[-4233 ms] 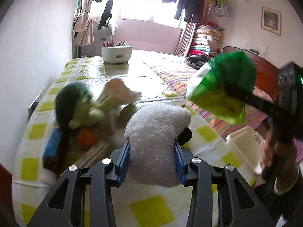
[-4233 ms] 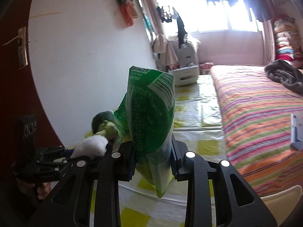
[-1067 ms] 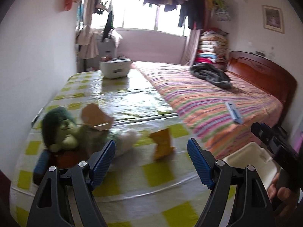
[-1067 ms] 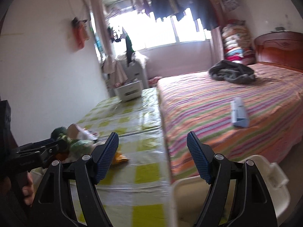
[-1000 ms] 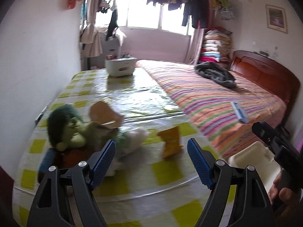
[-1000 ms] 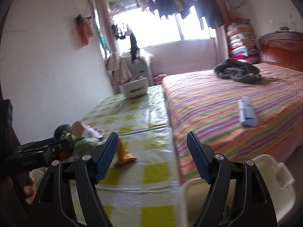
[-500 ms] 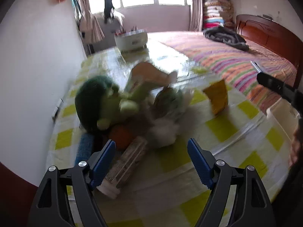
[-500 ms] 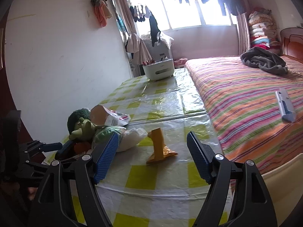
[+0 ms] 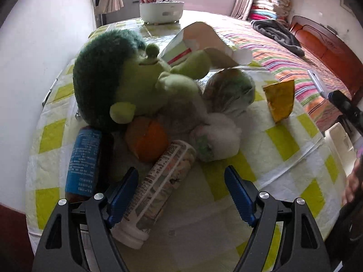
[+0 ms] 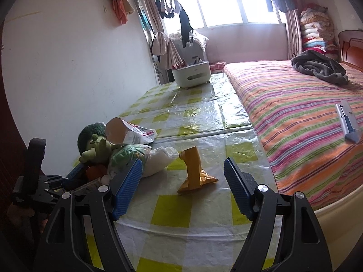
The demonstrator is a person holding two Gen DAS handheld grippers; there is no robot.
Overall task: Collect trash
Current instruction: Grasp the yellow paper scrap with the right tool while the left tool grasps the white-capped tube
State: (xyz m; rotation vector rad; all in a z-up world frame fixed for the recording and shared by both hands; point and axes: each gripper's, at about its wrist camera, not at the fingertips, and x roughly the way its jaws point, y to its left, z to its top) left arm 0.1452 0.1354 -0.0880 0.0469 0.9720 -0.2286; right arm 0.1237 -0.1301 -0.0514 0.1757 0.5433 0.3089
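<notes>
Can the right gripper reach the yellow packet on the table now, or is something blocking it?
Probably yes. The right gripper is open and empty, the yellow packet stands alone ahead of it, and the toy pile sits off to the side.

Daylight from blown-out rear window [image 10: 226, 6]; glare on glossy yellow-checked plastic table cover [image 10: 199, 111]; strong fisheye bending, dark vignette corners; left-wrist view slightly soft.

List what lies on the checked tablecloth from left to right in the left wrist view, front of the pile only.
Blue-labelled can → clear printed bottle with white cap → white crumpled wad → yellow-orange snack packet.
</notes>
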